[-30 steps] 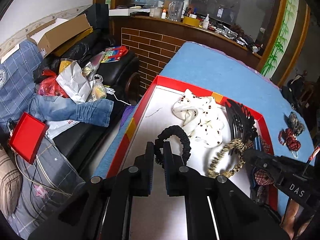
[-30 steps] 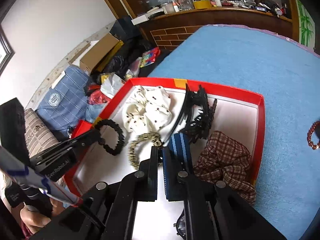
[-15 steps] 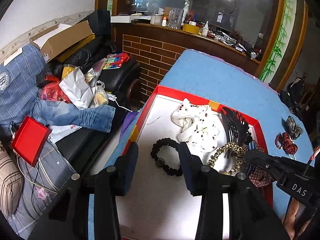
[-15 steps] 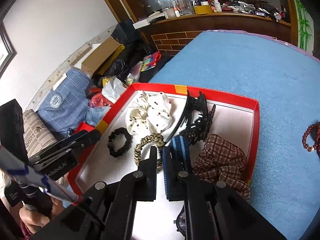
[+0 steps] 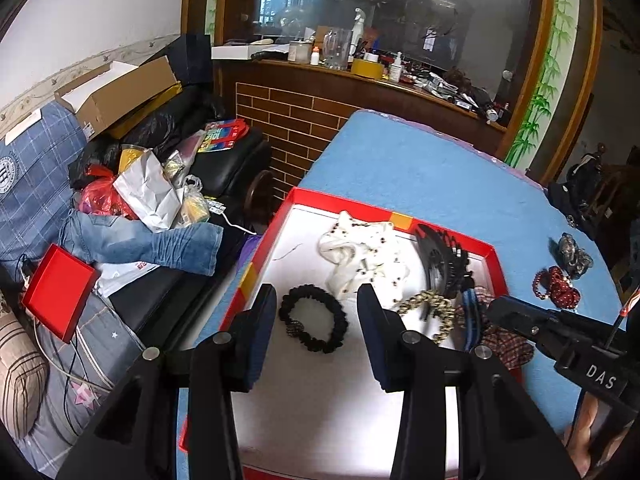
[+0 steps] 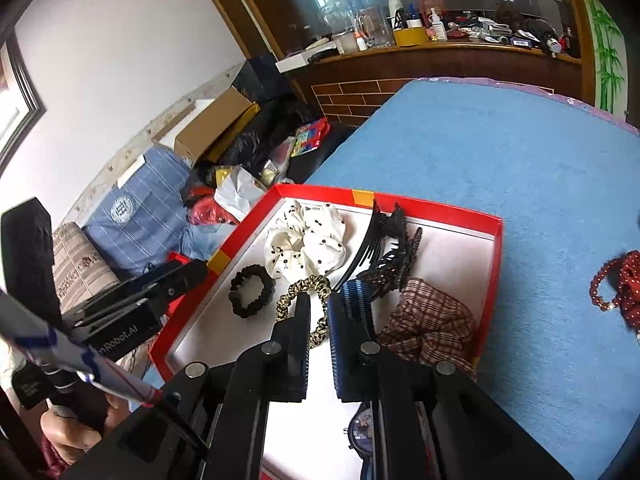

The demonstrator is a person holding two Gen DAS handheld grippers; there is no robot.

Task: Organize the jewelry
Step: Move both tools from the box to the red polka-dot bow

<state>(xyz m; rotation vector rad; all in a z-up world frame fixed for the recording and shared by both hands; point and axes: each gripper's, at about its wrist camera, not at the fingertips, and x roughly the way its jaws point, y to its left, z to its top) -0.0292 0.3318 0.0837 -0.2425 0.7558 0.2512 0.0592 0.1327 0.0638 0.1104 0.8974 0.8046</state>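
Observation:
A red-rimmed box point(image 5: 444, 229) point(image 6: 496, 264) with a white floor sits on the blue table. In it lie a black scrunchie point(image 5: 314, 322) point(image 6: 250, 295), a white dotted scrunchie point(image 5: 362, 258) point(image 6: 306, 246), a leopard scrunchie point(image 5: 430, 308) point(image 6: 306, 286), a black claw clip point(image 5: 442, 260) point(image 6: 390, 256) and a plaid scrunchie point(image 6: 434, 326). My left gripper point(image 5: 316, 308) is open and empty, raised above the black scrunchie. My right gripper point(image 6: 319, 312) has its jaws nearly together and empty over the leopard scrunchie. A watch point(image 6: 362, 430) shows under the right gripper.
Red bead bracelets point(image 5: 556, 286) point(image 6: 618, 288) and a dark trinket point(image 5: 574, 250) lie on the blue table point(image 5: 420, 168) right of the box. A cluttered black sofa point(image 5: 160, 184) stands to the left, a brick counter point(image 5: 320, 112) behind.
My left gripper opened and let go of the black scrunchie, which now lies on the box floor, then drew back and up. My right gripper lifted back slightly.

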